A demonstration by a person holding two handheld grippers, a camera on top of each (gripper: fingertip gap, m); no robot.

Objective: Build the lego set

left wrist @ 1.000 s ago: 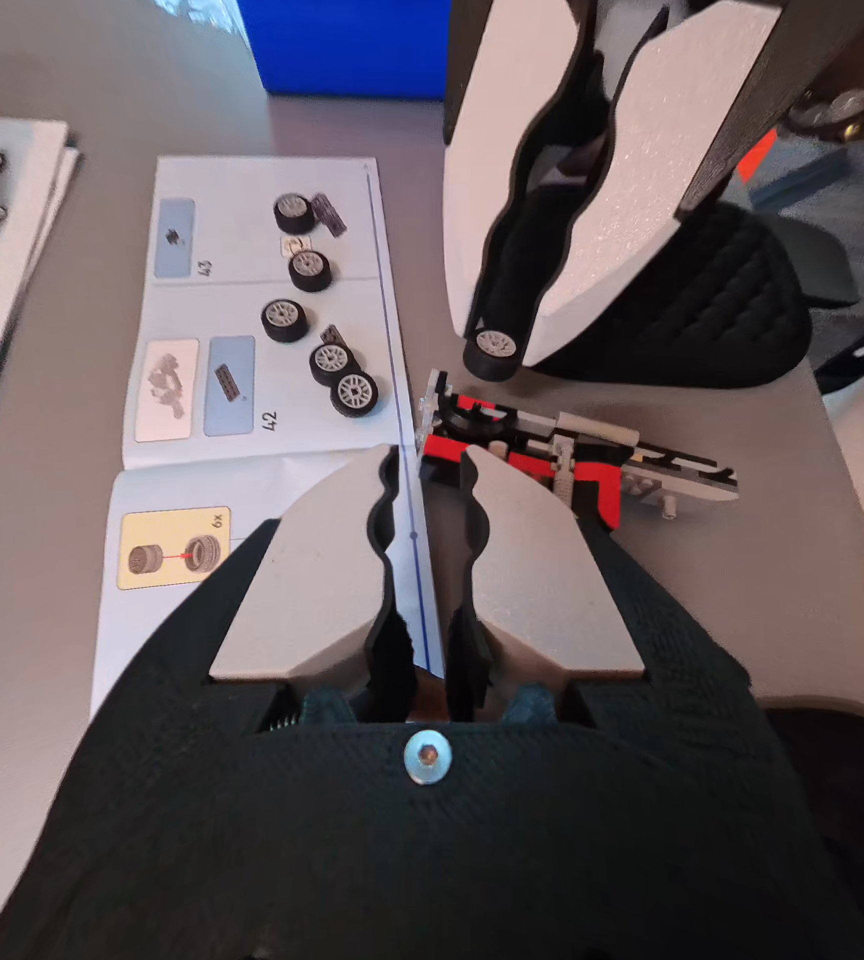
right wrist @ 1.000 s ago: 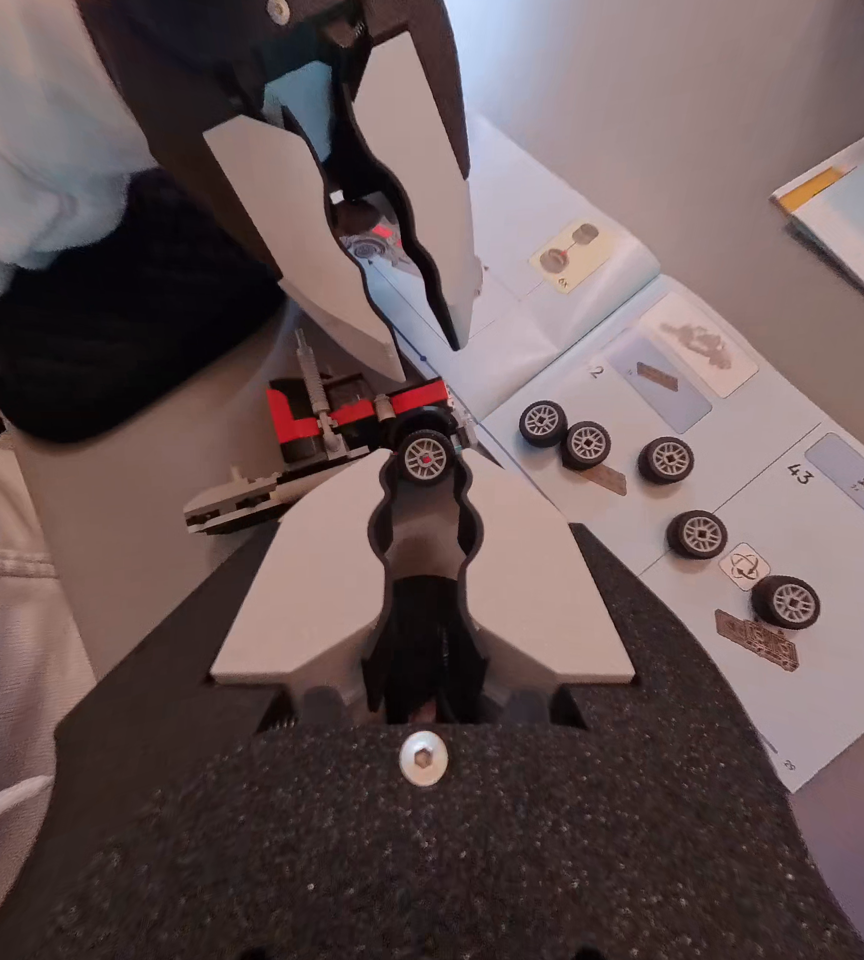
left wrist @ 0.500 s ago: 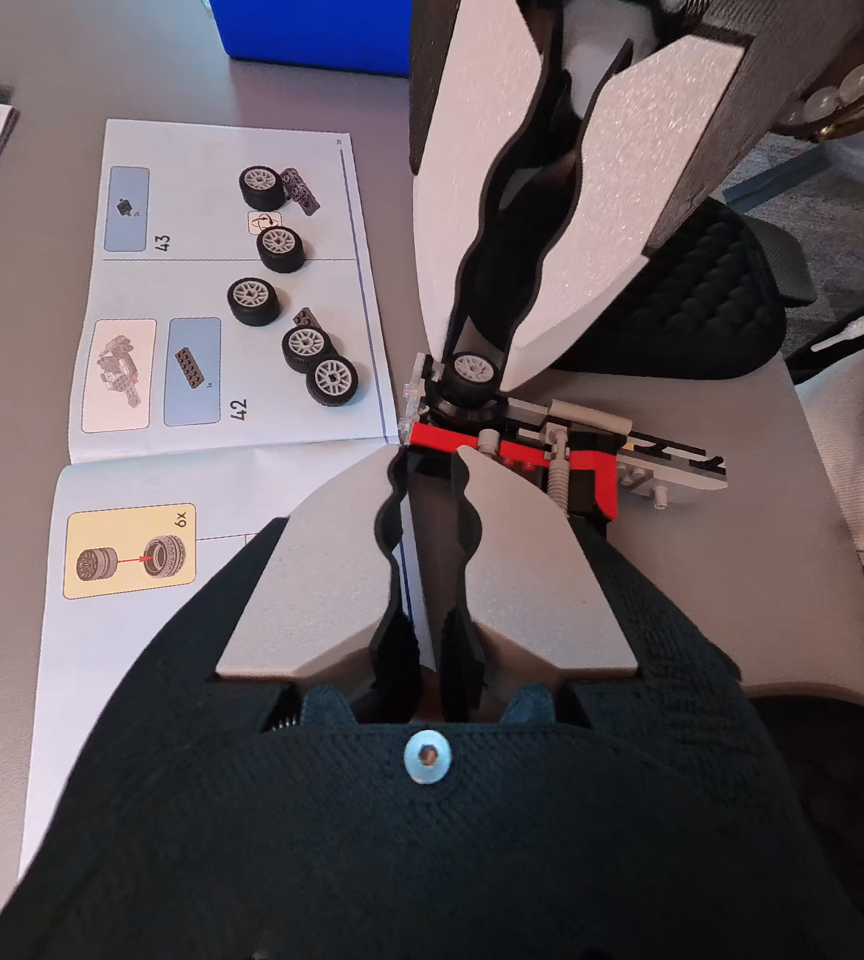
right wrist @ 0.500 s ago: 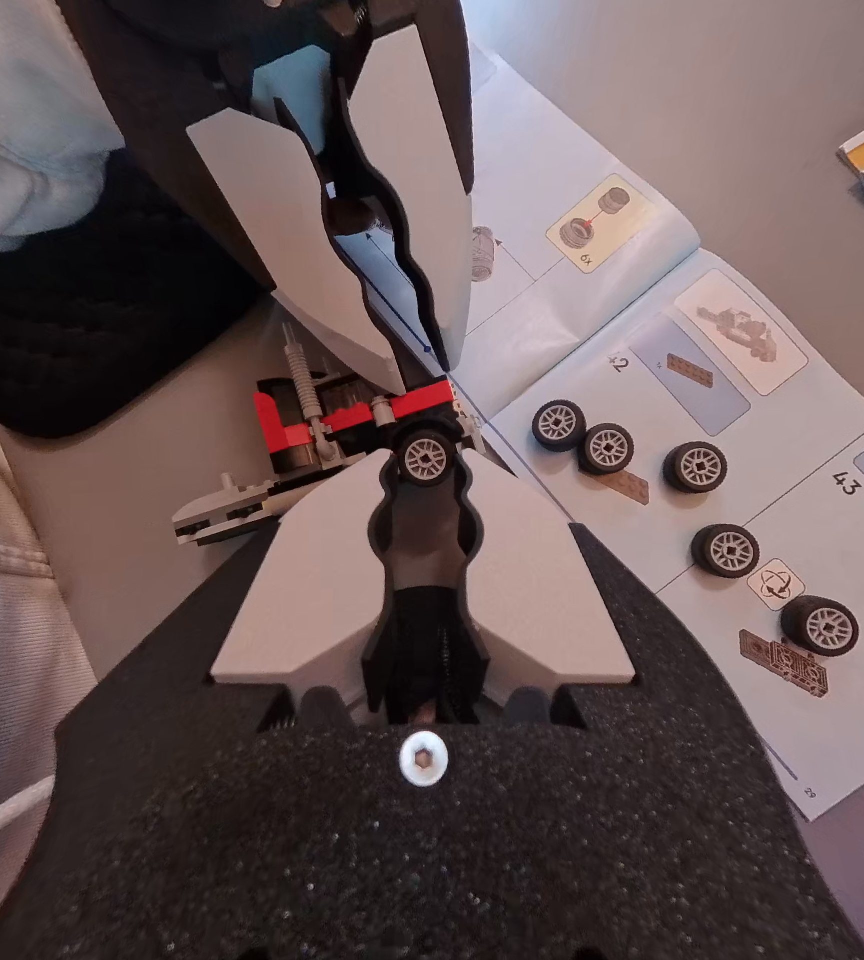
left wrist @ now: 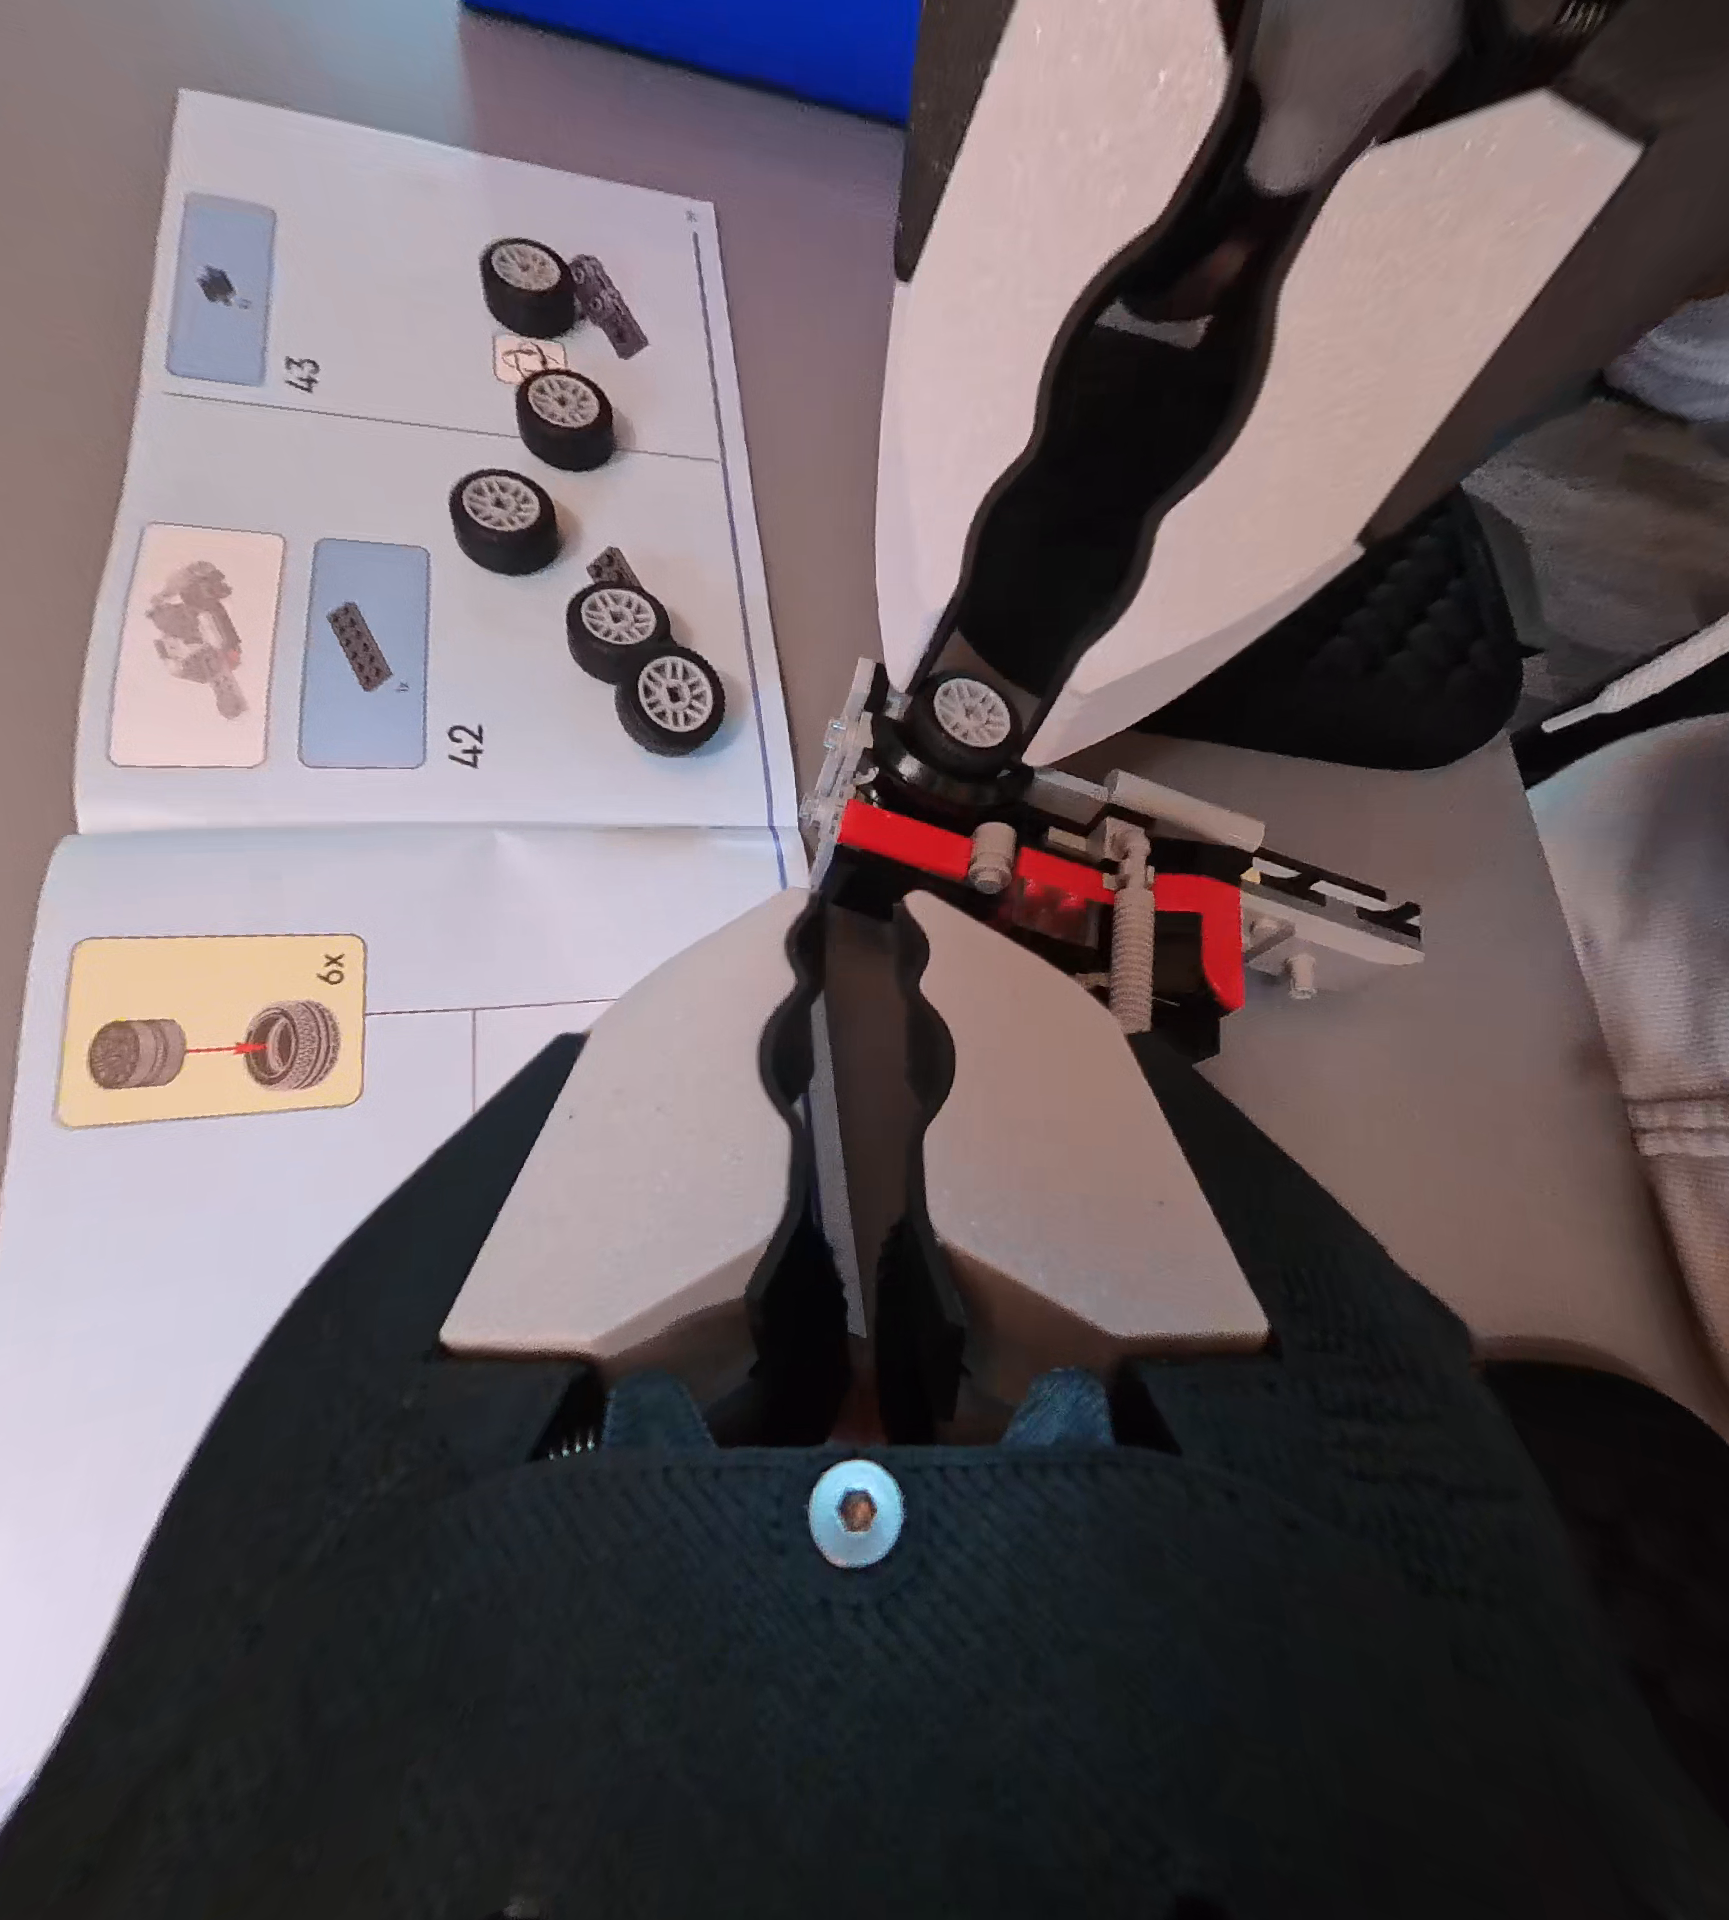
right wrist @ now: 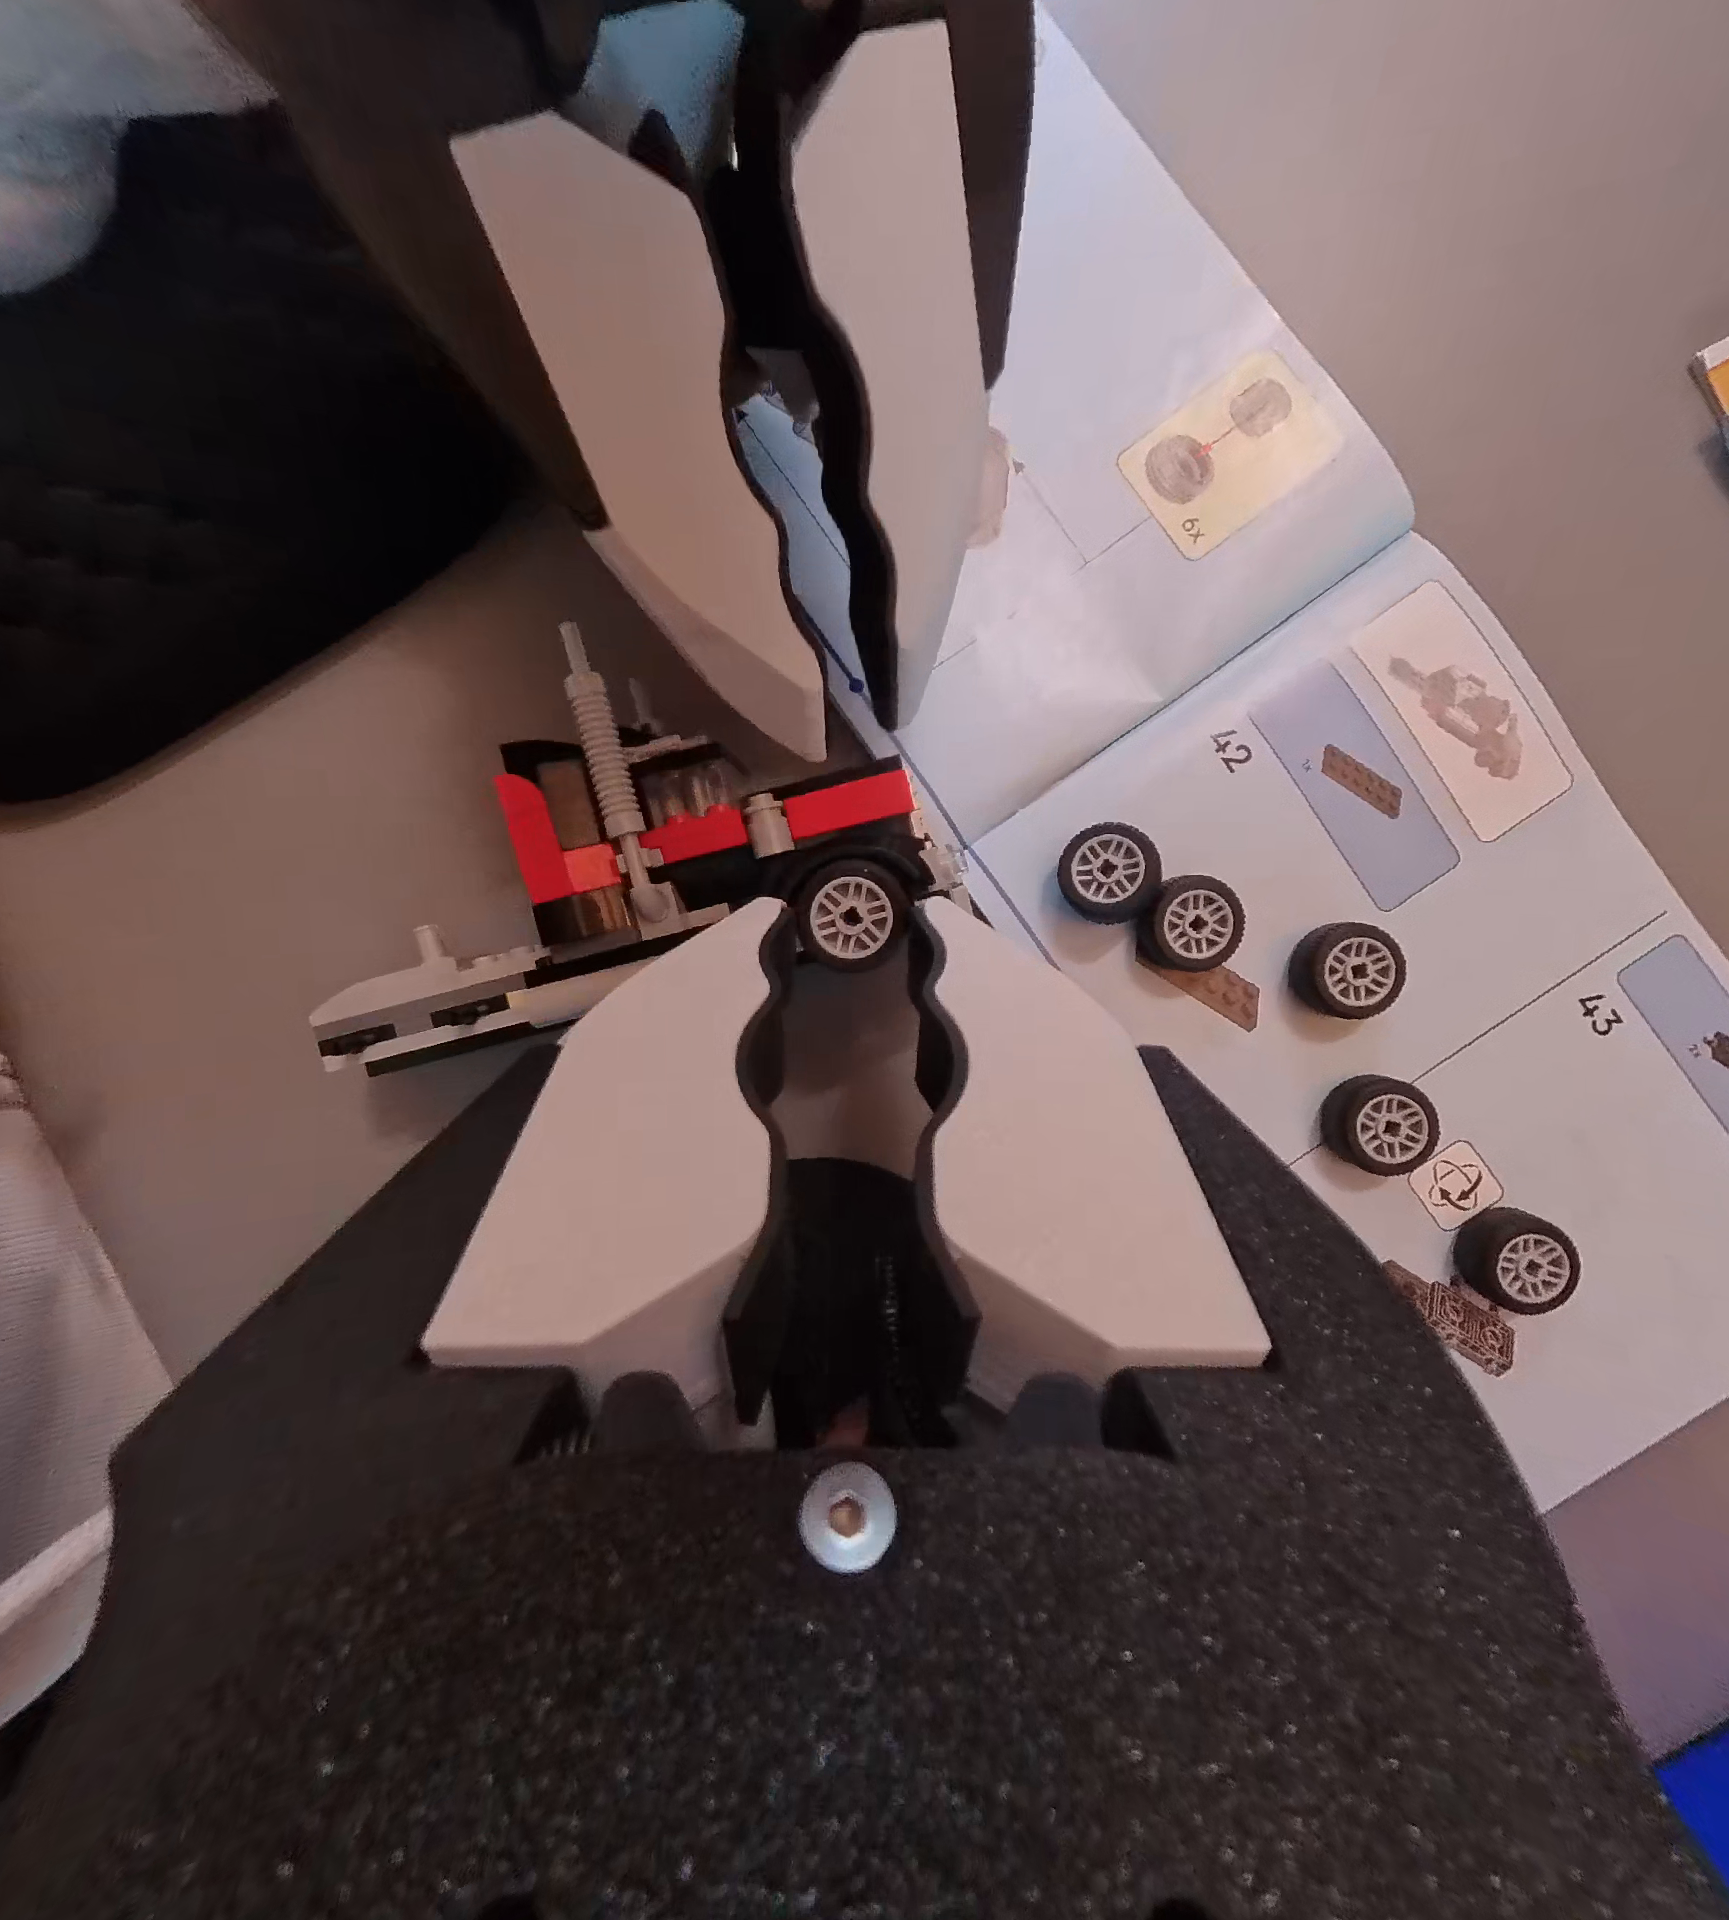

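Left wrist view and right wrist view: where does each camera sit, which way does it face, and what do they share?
Left wrist view: sits on the left gripper, looking along its fingers at the truck model; the right gripper enters from above.
Right wrist view: sits on the right gripper, which pinches a wheel at the truck; the left gripper faces it.
Shared: truck, held wheel, instruction booklet, five loose wheels.

There are six wheels: five loose ones (right wrist: 1109,871) (right wrist: 1195,923) (right wrist: 1351,969) (right wrist: 1385,1127) (right wrist: 1523,1262) sit on the open booklet (right wrist: 1203,665), and one wheel (right wrist: 852,914) is held against the one red truck (right wrist: 694,831). Two grippers, left gripper (left wrist: 855,914) and right gripper (right wrist: 849,914), are there. Two flat dark bricks (right wrist: 1218,987) (right wrist: 1457,1328) lie by the wheels.
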